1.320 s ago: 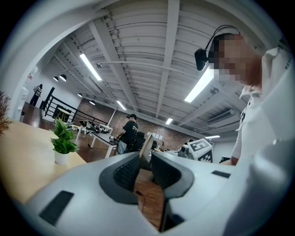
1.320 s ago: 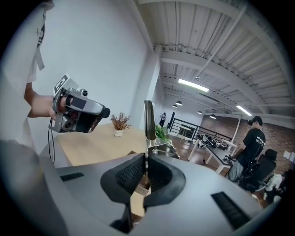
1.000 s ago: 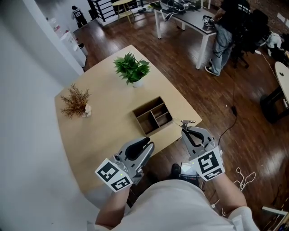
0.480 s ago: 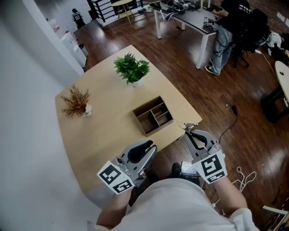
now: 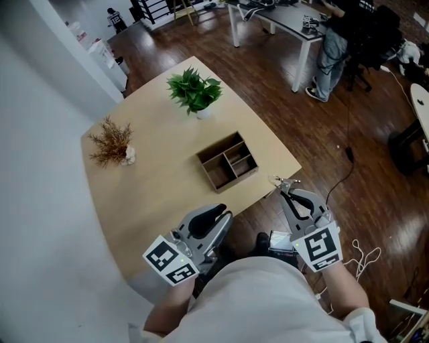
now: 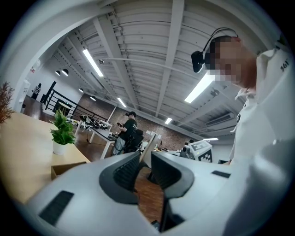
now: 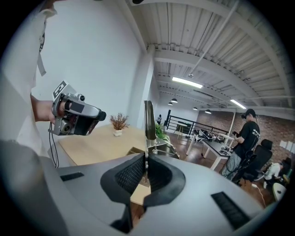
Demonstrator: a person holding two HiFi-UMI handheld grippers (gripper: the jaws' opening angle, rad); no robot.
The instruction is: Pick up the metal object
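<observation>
— Where is the metal object (image 7: 149,119)?
— In my right gripper (image 7: 146,167): its fingers are clamped on the thin upright blade, off the desk's (image 5: 151,191) corner, above the floor (image 5: 322,144).
— And your left?
— My left gripper (image 6: 144,167) hovers at the desk's near edge, fingers narrowly apart, floor showing through the gap.

A light wooden table (image 5: 154,181) is set against a white wall (image 5: 40,167) on a dark plank floor (image 5: 301,114). A compartmented wooden box (image 5: 234,181) is placed near the table's right edge. A green potted plant (image 5: 194,90) is located at the far corner, and a dried plant in a small white pot (image 5: 110,139) at the wall side, well apart from it. A person (image 5: 335,33) is seen at a desk (image 5: 281,17) beyond. A dark cable (image 5: 342,174) is laid across the floor.
</observation>
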